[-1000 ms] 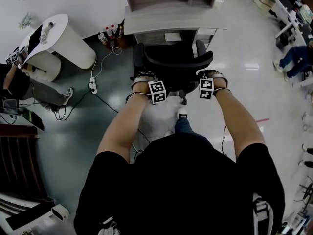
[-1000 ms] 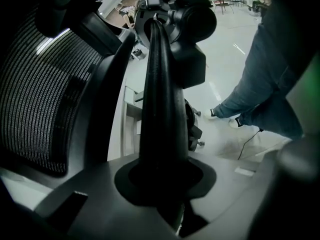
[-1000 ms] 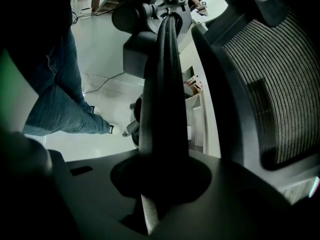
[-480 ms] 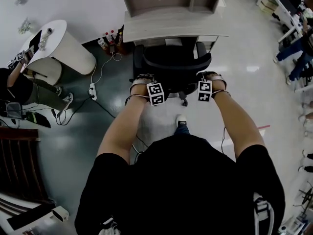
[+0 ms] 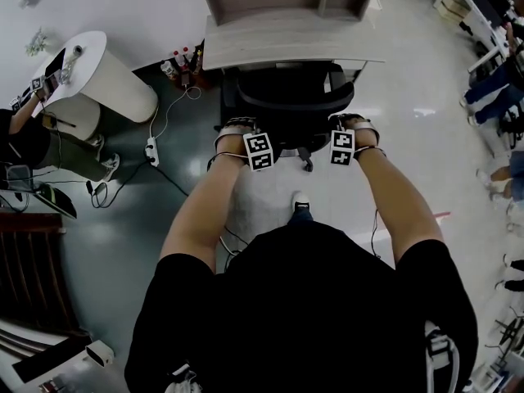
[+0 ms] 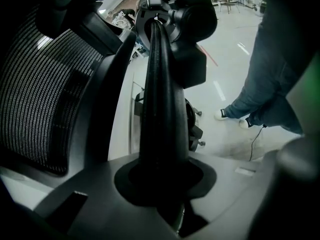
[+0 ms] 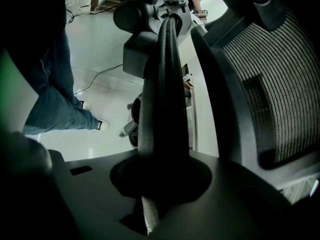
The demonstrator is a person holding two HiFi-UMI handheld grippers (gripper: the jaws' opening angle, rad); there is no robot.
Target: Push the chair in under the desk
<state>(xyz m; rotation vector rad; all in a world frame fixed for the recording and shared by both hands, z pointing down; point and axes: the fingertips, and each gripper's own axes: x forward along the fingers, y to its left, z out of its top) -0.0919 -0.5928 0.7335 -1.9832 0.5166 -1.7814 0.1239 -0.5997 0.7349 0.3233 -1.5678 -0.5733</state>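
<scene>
1. The left hand-held gripper [image 5: 239, 131] is clamped on a black bar [image 6: 159, 109] at the back of the chair [image 5: 286, 97], beside the mesh [image 6: 40, 94].
2. The right hand-held gripper [image 5: 350, 128] is clamped likewise on the chair's other side.
3. The chair is seen on the floor [image 5: 409, 162] at the near edge of the tabletop [image 5: 286, 43], with its seat partly tucked beneath.

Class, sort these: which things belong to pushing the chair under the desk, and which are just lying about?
Job: chair, desk, left gripper and right gripper, both clamped on the chair.
Lying about: power strip, bottles, round white table.
</scene>
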